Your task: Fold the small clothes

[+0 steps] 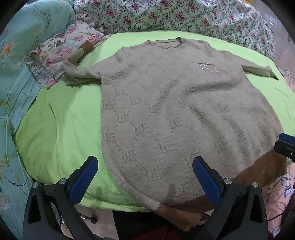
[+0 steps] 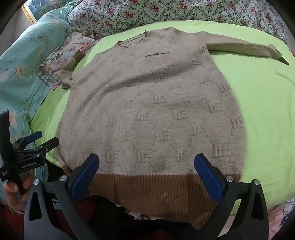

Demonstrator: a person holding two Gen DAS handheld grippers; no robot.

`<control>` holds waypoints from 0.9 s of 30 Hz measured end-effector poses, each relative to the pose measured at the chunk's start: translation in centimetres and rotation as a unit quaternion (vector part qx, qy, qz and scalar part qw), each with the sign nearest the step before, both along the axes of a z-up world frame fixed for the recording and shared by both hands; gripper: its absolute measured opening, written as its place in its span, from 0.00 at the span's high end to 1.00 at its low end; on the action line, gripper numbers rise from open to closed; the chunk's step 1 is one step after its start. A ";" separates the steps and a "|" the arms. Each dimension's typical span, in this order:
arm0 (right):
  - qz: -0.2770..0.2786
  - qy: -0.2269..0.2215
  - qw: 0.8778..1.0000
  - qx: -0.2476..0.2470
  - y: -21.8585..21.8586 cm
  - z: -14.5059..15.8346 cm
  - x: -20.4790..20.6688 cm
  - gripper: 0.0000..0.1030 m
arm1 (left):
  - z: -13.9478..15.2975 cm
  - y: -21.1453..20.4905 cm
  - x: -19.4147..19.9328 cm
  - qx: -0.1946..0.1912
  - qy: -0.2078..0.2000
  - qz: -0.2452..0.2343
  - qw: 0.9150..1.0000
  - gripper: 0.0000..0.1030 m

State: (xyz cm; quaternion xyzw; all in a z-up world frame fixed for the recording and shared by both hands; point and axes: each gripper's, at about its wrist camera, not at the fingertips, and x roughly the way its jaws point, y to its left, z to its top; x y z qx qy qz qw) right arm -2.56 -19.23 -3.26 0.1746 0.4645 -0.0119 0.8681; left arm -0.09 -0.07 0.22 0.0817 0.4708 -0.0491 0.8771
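Note:
A beige fuzzy sweater [image 1: 175,110] with a grey letter pattern and a brown ribbed hem [image 2: 153,192] lies flat, front up, on a lime-green sheet [image 1: 64,120]. Its neck is at the far side and both sleeves spread out; the left sleeve end rests on floral cloth. My left gripper [image 1: 145,166] is open and empty above the sweater's near left hem corner. My right gripper [image 2: 147,164] is open and empty above the middle of the hem. In the right wrist view the left gripper [image 2: 42,140] shows at the left, held by a hand.
A teal floral pillow [image 1: 16,77] lies at the left. A floral quilt [image 1: 166,16] is bunched along the far side. A small floral cloth [image 1: 60,53] lies by the left sleeve. The sheet [image 2: 258,110] extends right of the sweater; its near edge drops off.

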 end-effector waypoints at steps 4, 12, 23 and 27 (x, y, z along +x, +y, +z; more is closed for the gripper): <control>0.003 -0.010 1.000 0.003 0.2 0.2 0.0 0.00 | 0.6 -0.2 -0.3 -0.008 -0.010 -0.008 1.000 0.01; 0.014 -0.018 1.000 0.005 0.0 0.5 0.1 0.00 | 1.1 0.0 -0.4 -0.013 -0.019 -0.019 1.000 0.00; 0.018 -0.032 0.999 -0.015 0.4 1.0 0.3 0.00 | 1.6 -0.8 -1.7 0.009 -0.056 -0.028 0.998 0.00; 0.016 -0.031 0.999 -0.002 0.2 1.2 0.1 0.00 | 1.7 -0.9 -1.6 0.021 -0.047 -0.029 0.998 0.00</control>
